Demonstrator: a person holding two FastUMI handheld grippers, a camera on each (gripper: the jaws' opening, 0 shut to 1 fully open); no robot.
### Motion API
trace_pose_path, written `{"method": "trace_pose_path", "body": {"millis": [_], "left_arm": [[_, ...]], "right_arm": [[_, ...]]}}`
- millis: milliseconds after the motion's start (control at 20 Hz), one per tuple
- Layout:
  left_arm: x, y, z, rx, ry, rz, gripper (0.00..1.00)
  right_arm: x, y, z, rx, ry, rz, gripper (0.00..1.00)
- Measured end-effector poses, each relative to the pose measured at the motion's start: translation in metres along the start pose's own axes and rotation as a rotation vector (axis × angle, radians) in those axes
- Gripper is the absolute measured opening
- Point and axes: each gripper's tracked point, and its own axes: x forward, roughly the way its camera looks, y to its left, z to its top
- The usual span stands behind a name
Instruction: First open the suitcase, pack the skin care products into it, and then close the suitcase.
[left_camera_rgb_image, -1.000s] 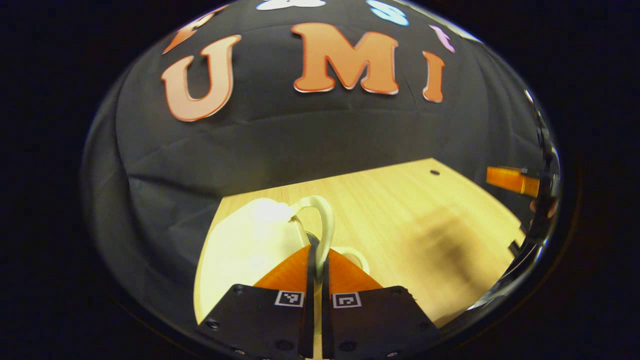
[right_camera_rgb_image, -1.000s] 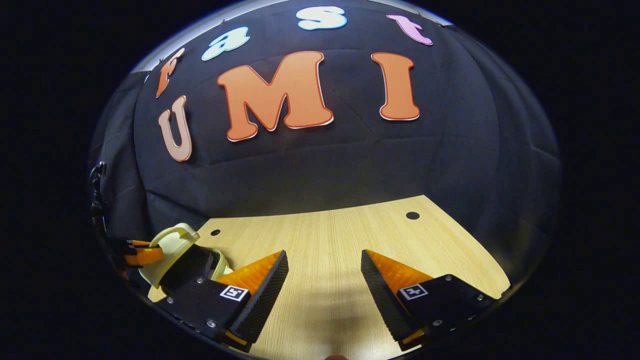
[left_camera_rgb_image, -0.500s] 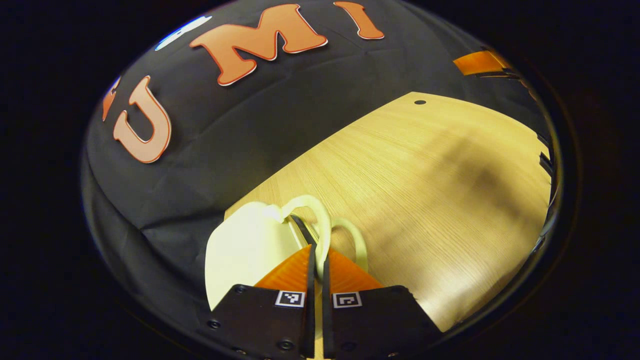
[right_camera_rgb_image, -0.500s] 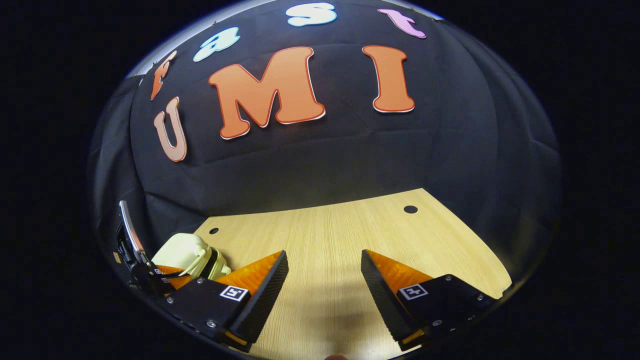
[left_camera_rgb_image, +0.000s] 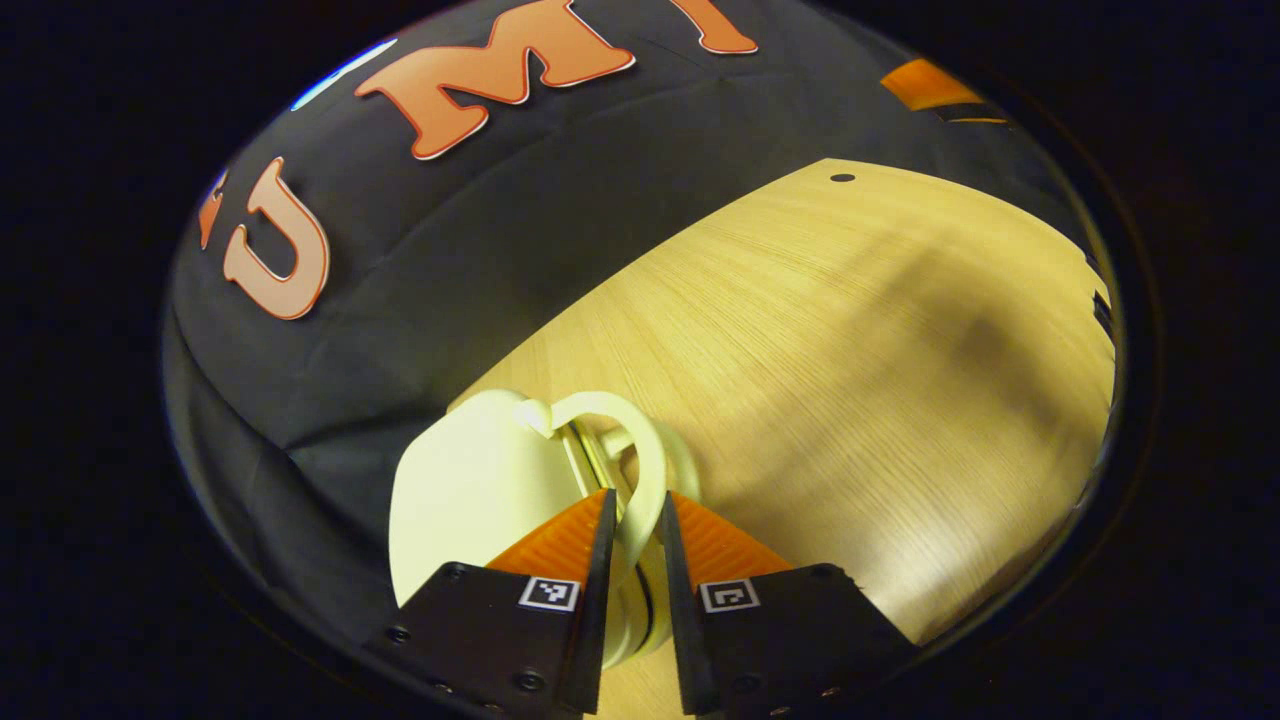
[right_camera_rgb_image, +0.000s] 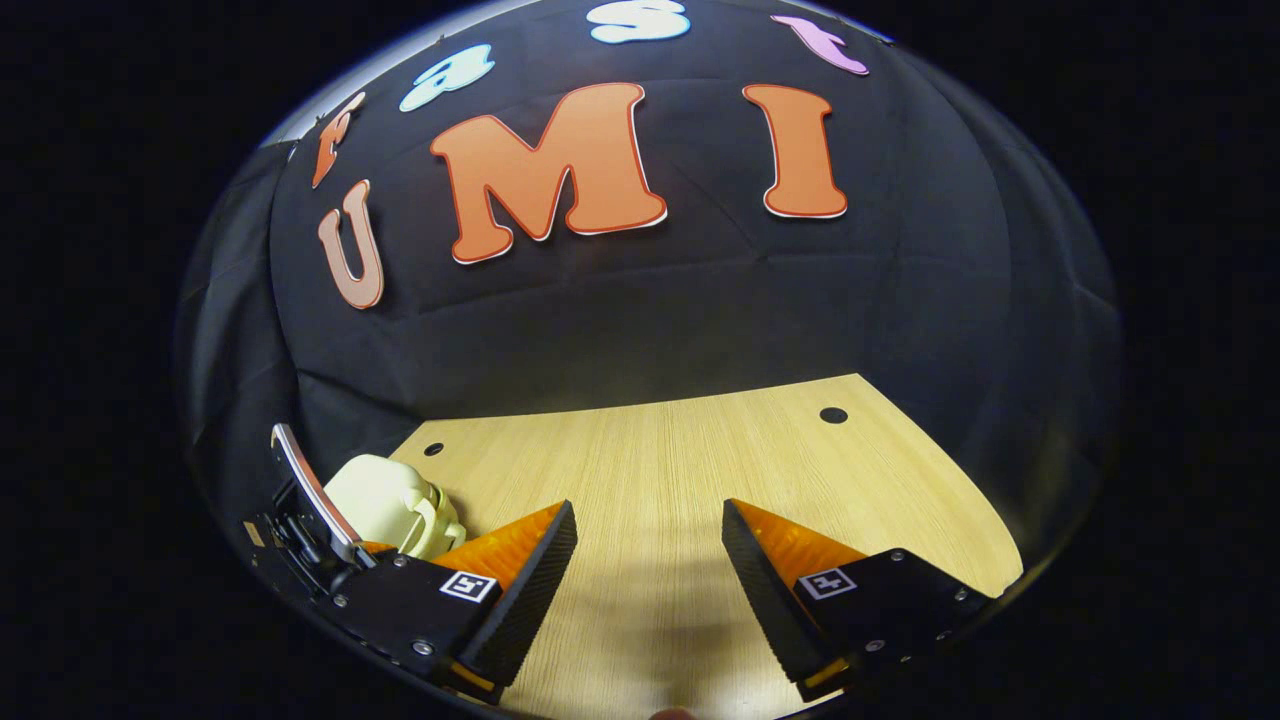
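Your left gripper (left_camera_rgb_image: 632, 520) has its orange fingers (left_camera_rgb_image: 560, 540) drawn close together around the curved handle (left_camera_rgb_image: 645, 480) of the cream suitcase (left_camera_rgb_image: 470, 500), but a narrow gap shows on each side of the handle, so you cannot tell whether both fingers actually press on it. Treat this as the main risk: if the grip is loose, the handle may slide through the fingers when you lift or swing, and the suitcase could drop back onto the wooden table (left_camera_rgb_image: 850, 330) or twist out of line. A second risk is the placement of the suitcase itself, which sits at the table's left edge, close to the black cloth; a sideways pull could carry it off that edge. The two shells appear closed with both handles nearly together, so the closing step looks almost done, though the pictures do not show whether any latch has caught. The left gripper is rolled, so the table runs diagonally in its view, and it points down onto the handle from above. In the right gripper view, your right gripper (right_camera_rgb_image: 648, 560) hovers low over bare tabletop with its fingers spread wide and nothing between them, aimed level toward the far wall, with the suitcase just beyond its left finger.
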Motion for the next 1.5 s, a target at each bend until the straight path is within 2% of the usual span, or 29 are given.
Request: {"method": "trace_pose_path", "body": {"millis": [50,100,200,250,300,350,400,450,550,700,750,950,1100,1200,1250,1350,1500], "left_arm": [[-0.004,-0.011,0.01,-0.005,-0.035,-0.031,0.34],[-0.013,-0.022,0.018,-0.01,-0.075,-0.048,0.34],[-0.022,-0.03,0.039,-0.012,-0.154,-0.061,0.42],[-0.025,-0.039,0.048,-0.036,-0.17,-0.096,0.58],[-0.028,-0.059,0.054,-0.075,-0.166,-0.179,0.6],[-0.035,-0.073,0.068,-0.116,-0.197,-0.235,0.73],[-0.04,-0.078,0.082,-0.141,-0.226,-0.253,0.76],[-0.049,-0.076,0.096,-0.156,-0.258,-0.239,0.95],[-0.064,-0.066,0.12,-0.202,-0.336,-0.215,0.98],[-0.089,-0.04,0.16,-0.332,-0.46,-0.181,0.99],[-0.094,-0.029,0.168,-0.364,-0.48,-0.162,0.99],[-0.104,-0.016,0.186,-0.468,-0.494,-0.187,0.99],[-0.123,0.007,0.206,-0.494,-0.6,-0.112,1.0],[-0.141,0.005,0.22,-0.491,-0.675,-0.118,0.99],[-0.147,0.005,0.223,-0.479,-0.693,-0.097,1.0],[-0.148,0.011,0.217,-0.459,-0.686,-0.024,0.99],[-0.147,0.007,0.211,-0.476,-0.649,0.005,0.99]], "right_arm": [[0.0,0.0,0.001,-0.002,-0.002,-0.002,0.94],[-0.002,0.0,0.001,-0.004,-0.006,0.0,0.94],[-0.005,-0.004,0.003,-0.006,-0.016,-0.007,0.94],[-0.006,-0.006,0.007,-0.004,-0.026,-0.011,0.94],[-0.008,-0.007,0.01,-0.003,-0.04,-0.014,0.94],[-0.01,-0.006,0.013,-0.007,-0.05,-0.009,0.94],[-0.012,-0.006,0.011,-0.015,-0.047,-0.011,0.94],[-0.013,-0.009,0.013,-0.017,-0.054,-0.02,0.94],[-0.019,-0.012,0.024,-0.007,-0.087,-0.025,0.94],[-0.032,-0.016,0.045,-0.023,-0.166,-0.03,0.94],[-0.035,-0.018,0.049,-0.039,-0.175,-0.035,0.94],[-0.047,-0.02,0.065,-0.076,-0.234,-0.037,0.94],[-0.057,-0.017,0.071,-0.127,-0.274,-0.016,0.94],[-0.062,-0.018,0.07,-0.165,-0.295,-0.01,0.94],[-0.065,-0.017,0.072,-0.18,-0.311,-0.006,0.94],[-0.069,-0.014,0.071,-0.202,-0.328,0.016,0.94],[-0.068,-0.014,0.064,-0.241,-0.323,0.055,0.94]]}}
